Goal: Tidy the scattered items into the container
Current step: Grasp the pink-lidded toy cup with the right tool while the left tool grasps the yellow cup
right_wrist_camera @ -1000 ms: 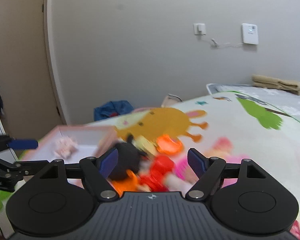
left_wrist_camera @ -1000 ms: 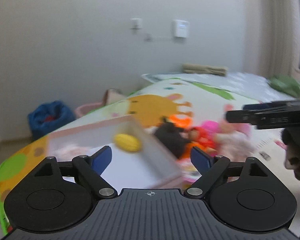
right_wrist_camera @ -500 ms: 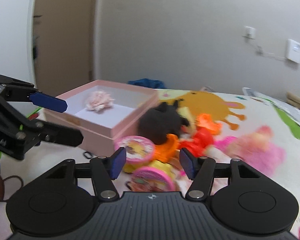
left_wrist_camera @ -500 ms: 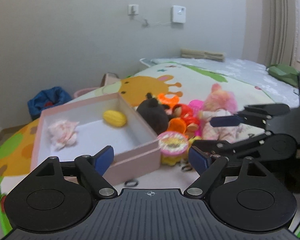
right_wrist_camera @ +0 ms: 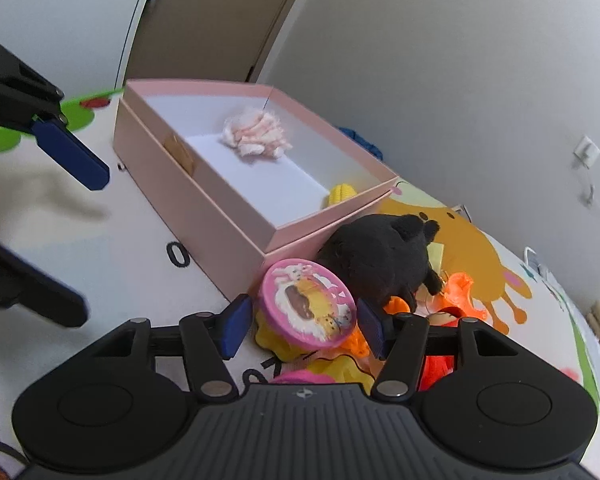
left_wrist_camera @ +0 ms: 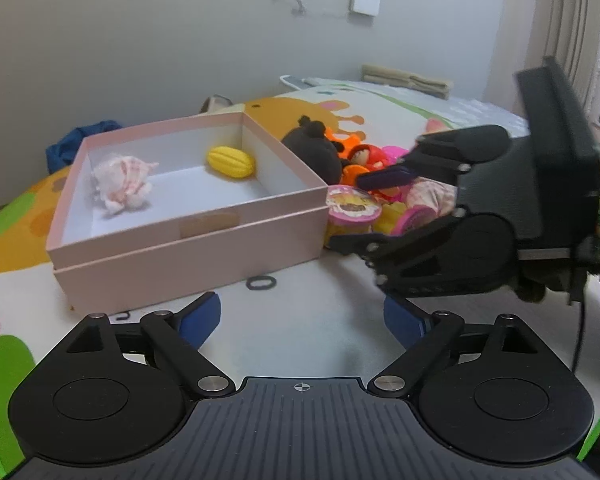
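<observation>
Mostly pink, cartoon-printed round tin [right_wrist_camera: 309,305]

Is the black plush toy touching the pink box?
Touching. In the right wrist view the black plush toy leans against the corner wall of the pink box, with no gap visible between them.

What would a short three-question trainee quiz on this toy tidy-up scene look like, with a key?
1. True or false: the pink box already holds two items.
2. Which item sits between the right tool's fingers? A) black plush toy B) pink round lid C) yellow toy
3. Fill in: the left tool is ____.

Key: 1 true; 2 B; 3 open, holding nothing.
</observation>
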Action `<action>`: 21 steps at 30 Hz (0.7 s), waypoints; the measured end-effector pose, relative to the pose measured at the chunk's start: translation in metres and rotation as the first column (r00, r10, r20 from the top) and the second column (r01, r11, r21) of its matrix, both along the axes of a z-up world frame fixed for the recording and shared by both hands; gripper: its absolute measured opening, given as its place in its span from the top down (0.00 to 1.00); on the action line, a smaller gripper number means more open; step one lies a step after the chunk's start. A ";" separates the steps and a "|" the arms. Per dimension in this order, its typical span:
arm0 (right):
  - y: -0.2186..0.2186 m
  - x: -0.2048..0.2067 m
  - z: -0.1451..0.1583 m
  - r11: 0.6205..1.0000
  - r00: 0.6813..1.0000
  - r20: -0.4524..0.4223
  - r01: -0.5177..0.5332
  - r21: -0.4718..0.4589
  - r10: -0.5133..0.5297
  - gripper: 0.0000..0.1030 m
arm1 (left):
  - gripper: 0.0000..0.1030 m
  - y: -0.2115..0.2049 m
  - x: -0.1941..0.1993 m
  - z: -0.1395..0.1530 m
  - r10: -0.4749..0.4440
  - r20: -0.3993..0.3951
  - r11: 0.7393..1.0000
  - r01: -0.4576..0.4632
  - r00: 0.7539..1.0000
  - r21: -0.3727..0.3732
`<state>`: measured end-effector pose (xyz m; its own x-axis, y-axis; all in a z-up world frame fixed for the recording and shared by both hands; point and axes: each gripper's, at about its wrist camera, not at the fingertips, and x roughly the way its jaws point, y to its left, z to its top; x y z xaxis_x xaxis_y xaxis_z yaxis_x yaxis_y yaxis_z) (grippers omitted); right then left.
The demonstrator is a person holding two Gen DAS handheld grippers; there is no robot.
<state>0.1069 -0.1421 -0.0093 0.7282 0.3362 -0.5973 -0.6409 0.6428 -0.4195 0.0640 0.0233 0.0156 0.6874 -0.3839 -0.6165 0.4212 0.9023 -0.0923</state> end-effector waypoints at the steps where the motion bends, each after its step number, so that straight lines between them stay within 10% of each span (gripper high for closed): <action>1: 0.000 0.001 -0.001 1.000 1.000 -0.006 0.002 0.000 -0.002 0.46 | 0.09 0.000 0.000 -0.001 -0.004 -0.001 1.000 0.004 1.000 -0.003; 21: -0.056 -0.077 0.033 0.983 0.997 -0.080 0.023 0.182 -0.008 0.41 | 0.09 -0.040 -0.018 -0.013 -0.185 -0.016 0.980 0.186 0.983 0.073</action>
<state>0.0301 -0.1983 0.0237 0.6873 0.4341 -0.5824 -0.6567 0.7140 -0.2428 0.0458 -0.0165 0.0022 0.6029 -0.4577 -0.6535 0.5814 0.8130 -0.0330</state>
